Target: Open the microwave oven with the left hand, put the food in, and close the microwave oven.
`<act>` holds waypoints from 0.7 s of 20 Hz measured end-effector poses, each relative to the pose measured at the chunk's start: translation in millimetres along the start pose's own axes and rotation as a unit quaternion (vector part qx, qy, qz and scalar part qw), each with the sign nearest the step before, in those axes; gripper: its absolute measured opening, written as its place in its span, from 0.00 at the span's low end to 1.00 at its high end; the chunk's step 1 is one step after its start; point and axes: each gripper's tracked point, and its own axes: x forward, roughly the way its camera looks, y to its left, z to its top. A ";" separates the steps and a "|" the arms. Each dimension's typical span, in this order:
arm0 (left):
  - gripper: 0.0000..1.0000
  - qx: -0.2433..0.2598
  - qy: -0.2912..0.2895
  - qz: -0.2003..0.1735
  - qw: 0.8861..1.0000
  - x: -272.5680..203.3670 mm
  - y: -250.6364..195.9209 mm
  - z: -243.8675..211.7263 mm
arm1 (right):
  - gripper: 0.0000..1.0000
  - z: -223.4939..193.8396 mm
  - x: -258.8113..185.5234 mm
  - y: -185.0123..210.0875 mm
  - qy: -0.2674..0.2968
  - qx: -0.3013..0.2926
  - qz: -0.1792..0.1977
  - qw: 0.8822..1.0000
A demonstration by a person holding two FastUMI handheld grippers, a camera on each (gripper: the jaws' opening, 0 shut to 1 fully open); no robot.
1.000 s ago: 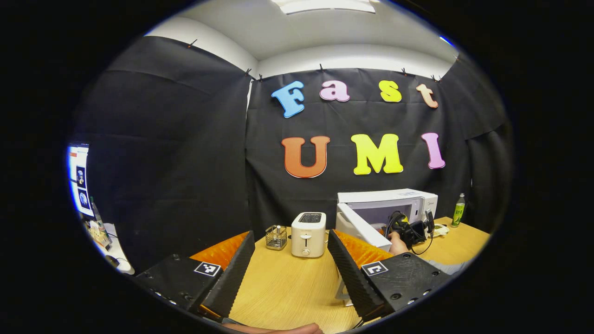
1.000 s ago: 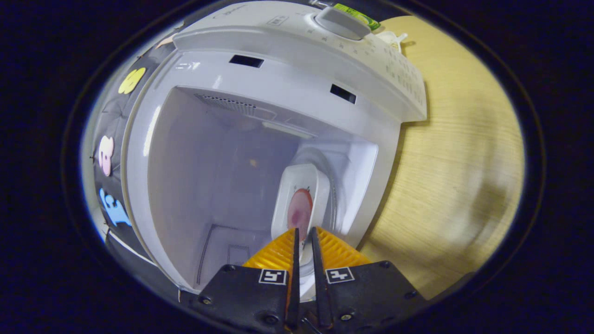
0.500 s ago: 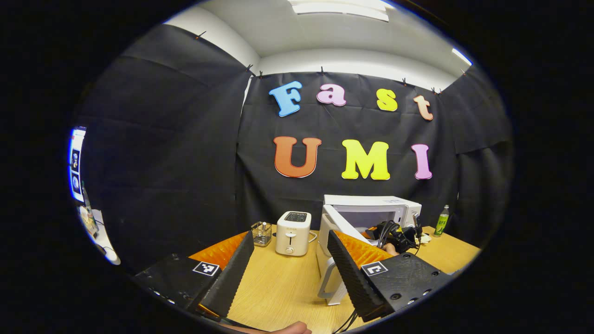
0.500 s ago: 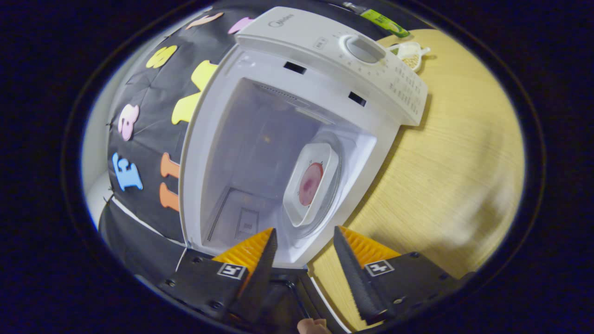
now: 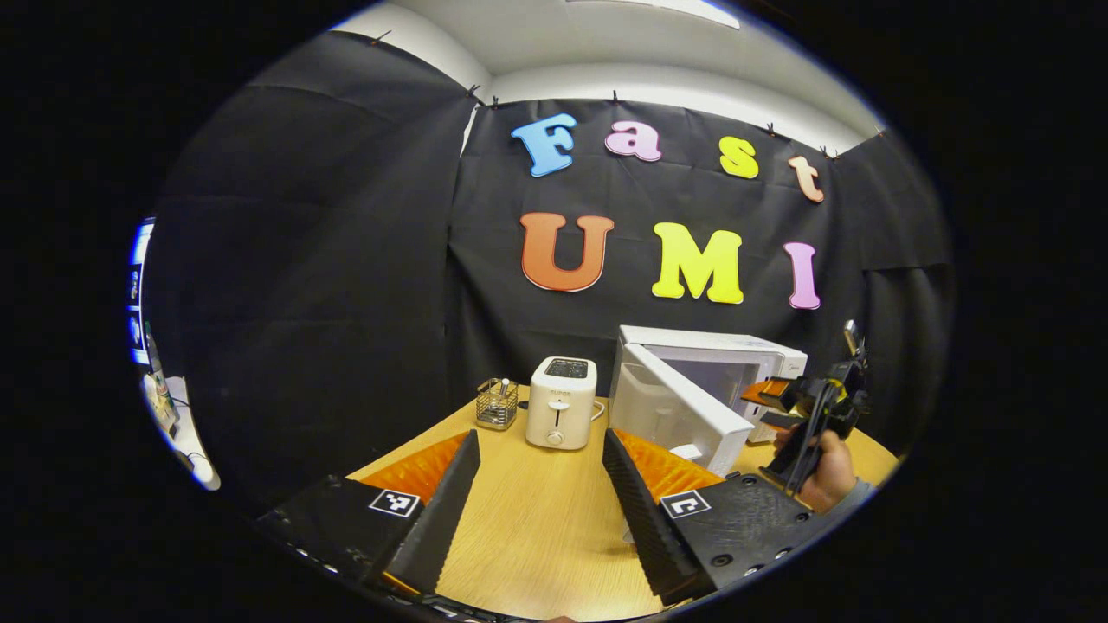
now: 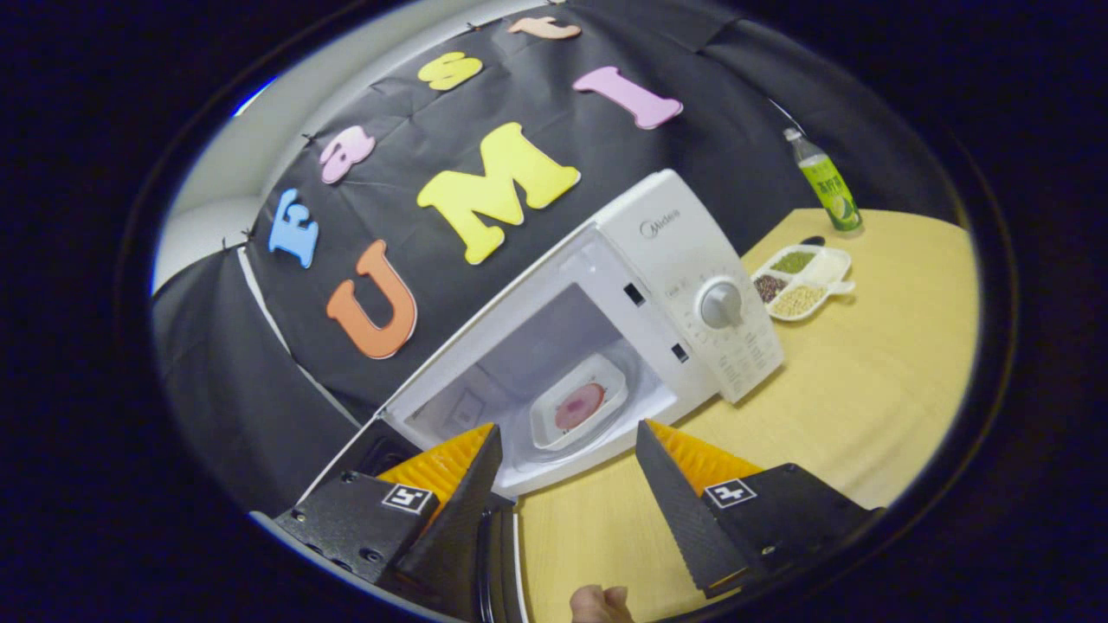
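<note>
The white microwave (image 6: 666,260) stands on the wooden table (image 6: 866,381) with its door (image 5: 679,414) swung wide to the left. Inside, a white square dish (image 6: 554,424) holding a round pink piece of food (image 6: 580,405) rests on the turntable. My right gripper (image 6: 567,472) is open and empty, hanging in front of the cavity, a short way back from the dish. In the left gripper view the right gripper (image 5: 783,402) is held by a hand (image 5: 827,474) before the oven (image 5: 718,350). My left gripper (image 5: 538,480) is open and empty, above the table, well short of the door.
A white toaster (image 5: 561,402) and a small wire basket (image 5: 497,404) stand left of the microwave. To its right sit a divided dish of beans (image 6: 801,281) and a green bottle (image 6: 827,186). A fingertip (image 6: 597,601) pokes in at the bottom edge.
My right gripper let go of the dish inside the microwave, opened, and drew back out of the cavity. My left gripper shifted slightly and stayed open.
</note>
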 end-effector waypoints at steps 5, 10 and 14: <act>0.26 0.013 -0.009 -0.006 1.000 33.2 1.1 -6.3 | 0.99 68.9 -55.1 -8.9 -0.052 -0.087 0.017 0.995; 0.00 0.010 0.016 -0.072 0.997 77.4 -22.4 -36.6 | 0.99 146.2 -106.7 -2.5 -0.121 -0.150 0.021 0.981; 0.00 0.023 0.016 -0.152 0.988 94.2 -60.3 -50.1 | 0.99 192.7 -136.3 -2.5 -0.149 -0.183 0.022 0.972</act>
